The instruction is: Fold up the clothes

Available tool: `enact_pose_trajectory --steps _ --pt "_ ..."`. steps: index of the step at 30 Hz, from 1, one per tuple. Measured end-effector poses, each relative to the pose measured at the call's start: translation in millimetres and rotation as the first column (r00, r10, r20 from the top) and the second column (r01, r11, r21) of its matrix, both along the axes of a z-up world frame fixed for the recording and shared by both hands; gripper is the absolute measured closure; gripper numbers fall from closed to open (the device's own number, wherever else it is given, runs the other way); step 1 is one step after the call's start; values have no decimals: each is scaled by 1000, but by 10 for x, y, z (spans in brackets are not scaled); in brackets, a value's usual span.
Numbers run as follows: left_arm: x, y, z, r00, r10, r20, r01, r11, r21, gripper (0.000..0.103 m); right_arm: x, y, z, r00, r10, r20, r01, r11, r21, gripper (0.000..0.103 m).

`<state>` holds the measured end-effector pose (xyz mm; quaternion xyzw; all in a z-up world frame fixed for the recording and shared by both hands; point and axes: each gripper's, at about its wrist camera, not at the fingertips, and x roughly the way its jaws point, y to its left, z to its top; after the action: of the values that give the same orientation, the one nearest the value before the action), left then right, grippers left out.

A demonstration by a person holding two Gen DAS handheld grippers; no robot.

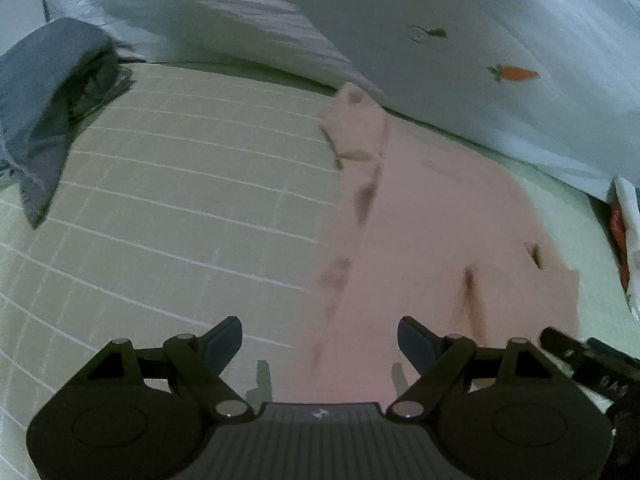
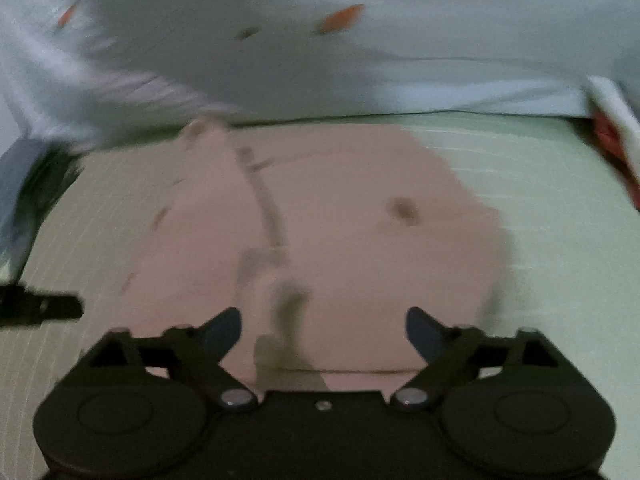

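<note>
A pink garment (image 1: 432,224) lies spread flat on the pale green checked sheet (image 1: 180,208), with a folded flap at its far corner. In the right wrist view the same pink garment (image 2: 340,216) fills the middle, creased down its left half. My left gripper (image 1: 320,340) hovers open over the garment's left edge, nothing between its fingers. My right gripper (image 2: 324,332) stands open above the garment's near part, its pads clear of the cloth. The right gripper's finger (image 1: 576,352) shows at the lower right of the left wrist view.
A light blue quilt with carrot prints (image 1: 460,40) is heaped along the far side. A grey-blue garment (image 1: 48,100) lies crumpled at the left. A red and white cloth (image 1: 624,232) sits at the right edge. The left gripper's finger (image 2: 40,304) shows at the left.
</note>
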<state>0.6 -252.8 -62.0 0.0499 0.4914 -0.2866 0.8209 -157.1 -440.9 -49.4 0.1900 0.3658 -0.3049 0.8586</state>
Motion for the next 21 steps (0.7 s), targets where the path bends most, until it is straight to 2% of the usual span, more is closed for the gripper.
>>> enact_pose_trajectory --steps 2,7,10,13,16,17,18,19,21 --pt "-99 -139 -5 1000 -31 1 31 1000 5 18 -205 -112 -9 998 -58 6 58 998 -7 6" --pt "-292 -594 -27 990 -140 9 139 990 33 18 -632 -407 -145 986 -168 -14 167 986 -23 6" --pt "-328 -847 -73 981 -192 -3 192 980 44 18 -787 -613 -262 973 -230 -23 230 973 3 6" --pt "-323 -1056 -121 973 -229 -22 230 972 55 24 -883 -822 -368 958 -286 -23 287 957 37 6" --pt "-289 -1199 -198 967 -250 -59 252 967 47 43 -934 -917 -437 948 -318 -28 319 946 54 6" --pt "-273 -1238 -229 964 -254 -74 258 965 41 58 -951 -929 -450 945 -326 -30 327 943 55 6" --pt "-264 -1272 -252 962 -257 -89 261 965 34 80 -969 -941 -463 942 -334 -32 335 941 56 6" --pt "-253 -1273 -254 961 -262 -91 265 964 24 91 -976 -942 -474 940 -339 -35 341 938 56 6" --pt "-230 -1268 -253 958 -272 -93 273 962 2 96 -974 -930 -497 936 -348 -47 350 935 58 6"
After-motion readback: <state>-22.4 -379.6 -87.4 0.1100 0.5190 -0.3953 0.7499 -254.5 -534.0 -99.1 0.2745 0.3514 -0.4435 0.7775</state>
